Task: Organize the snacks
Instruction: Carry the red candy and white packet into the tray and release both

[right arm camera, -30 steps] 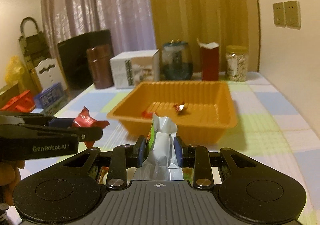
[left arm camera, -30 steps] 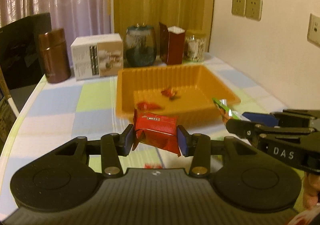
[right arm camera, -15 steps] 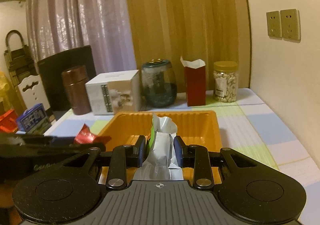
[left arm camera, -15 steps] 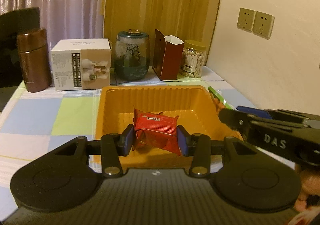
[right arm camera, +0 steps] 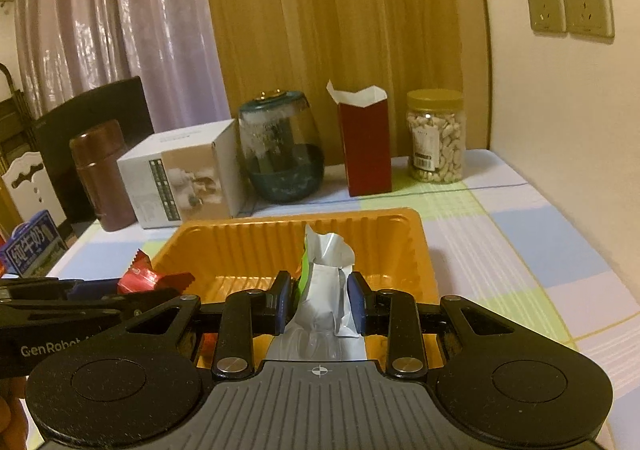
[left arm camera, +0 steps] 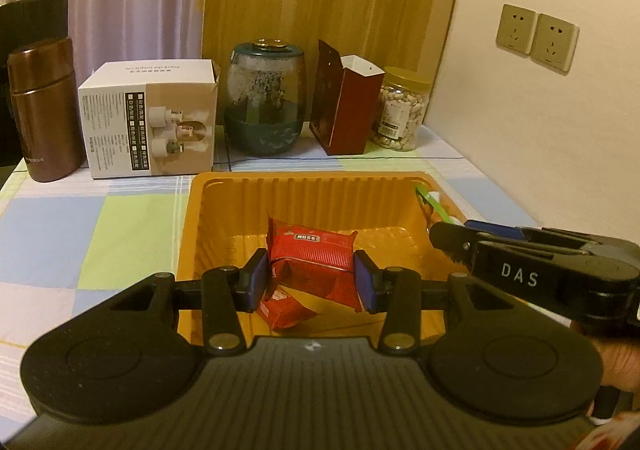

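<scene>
Both tongs hung over the orange tray (left arm camera: 192, 226); the left gripper (left arm camera: 311, 282) pinched a red snack packet (left arm camera: 312, 250) between its blue pads — the right gripper (right arm camera: 318, 304), at its three o'clock, clamped a silver-and-green packet (right arm camera: 326, 290); a glass jar (left arm camera: 264, 98) and peanut jar (left arm camera: 402, 110) stood beyond at twelve.

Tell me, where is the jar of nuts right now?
The jar of nuts stands at the back of the table near the right-hand wall, just right of the dark red carton, beyond the orange tray.
</scene>
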Demonstrator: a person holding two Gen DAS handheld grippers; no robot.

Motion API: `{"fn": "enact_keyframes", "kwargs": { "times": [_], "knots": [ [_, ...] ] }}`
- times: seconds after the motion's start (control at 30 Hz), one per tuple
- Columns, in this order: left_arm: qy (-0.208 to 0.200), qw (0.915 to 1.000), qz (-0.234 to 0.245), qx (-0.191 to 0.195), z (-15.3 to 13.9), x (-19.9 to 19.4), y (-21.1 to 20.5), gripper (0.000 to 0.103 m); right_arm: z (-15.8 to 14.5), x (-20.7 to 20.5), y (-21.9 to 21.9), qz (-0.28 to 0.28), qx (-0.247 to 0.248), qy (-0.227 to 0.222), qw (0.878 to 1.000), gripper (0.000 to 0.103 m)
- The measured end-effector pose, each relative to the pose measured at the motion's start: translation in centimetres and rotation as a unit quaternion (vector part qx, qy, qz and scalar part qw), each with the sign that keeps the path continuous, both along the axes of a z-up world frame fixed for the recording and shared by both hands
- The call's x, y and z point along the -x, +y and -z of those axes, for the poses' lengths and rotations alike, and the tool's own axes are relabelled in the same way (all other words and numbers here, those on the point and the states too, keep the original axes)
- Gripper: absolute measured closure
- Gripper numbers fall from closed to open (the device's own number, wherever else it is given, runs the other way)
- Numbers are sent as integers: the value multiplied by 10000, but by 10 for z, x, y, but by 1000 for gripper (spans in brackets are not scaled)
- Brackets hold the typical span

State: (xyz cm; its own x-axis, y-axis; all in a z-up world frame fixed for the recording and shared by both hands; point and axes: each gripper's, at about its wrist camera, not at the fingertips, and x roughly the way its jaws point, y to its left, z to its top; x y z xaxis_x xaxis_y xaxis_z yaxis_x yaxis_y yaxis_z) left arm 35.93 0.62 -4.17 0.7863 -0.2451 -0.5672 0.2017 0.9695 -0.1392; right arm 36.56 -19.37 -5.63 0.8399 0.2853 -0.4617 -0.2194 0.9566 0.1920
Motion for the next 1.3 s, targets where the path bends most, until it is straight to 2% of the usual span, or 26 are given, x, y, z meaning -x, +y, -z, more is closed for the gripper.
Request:
{"fn": "enact_keyframes", "kwargs": {
  "times": [0.3, 0.33, 0.37, 0.4, 0.7, 1.13, 1.3],
  "knots": [
    [107, 9999, -14, -61, 12, -14, 1, 60, 10, -14, 3, 63, -63, 200, 9998, 72],
    [97, 9999, -32, -58, 13, -15, 1, 57, 10, -14, 3, 65, -75, 206, 9997, 72],
    [112, 9999, -33, -49, 14, -16, 1, 48, 10, -14, 3, 66, -82, 211, 9997, 72],
    [130, 9999, -54, -40, 15, -16, 2, 45, 10, -14, 3, 60, -82, 214, 9997, 72],
    [112, 9996, -234, -76, 13, -15, 13, 45, 10, -14, -1, 149, -176, 257, 9994, 72],
    [113, 9997, -174, -145, 14, -12, 7, 44, 9, -15, 3, 88, -287, 301, 9991, 72],
    [79, 9996, -184, -188, 14, -11, 7, 38, 11, -15, 5, 54, -325, 257, 9991, 70]
  ]
}}
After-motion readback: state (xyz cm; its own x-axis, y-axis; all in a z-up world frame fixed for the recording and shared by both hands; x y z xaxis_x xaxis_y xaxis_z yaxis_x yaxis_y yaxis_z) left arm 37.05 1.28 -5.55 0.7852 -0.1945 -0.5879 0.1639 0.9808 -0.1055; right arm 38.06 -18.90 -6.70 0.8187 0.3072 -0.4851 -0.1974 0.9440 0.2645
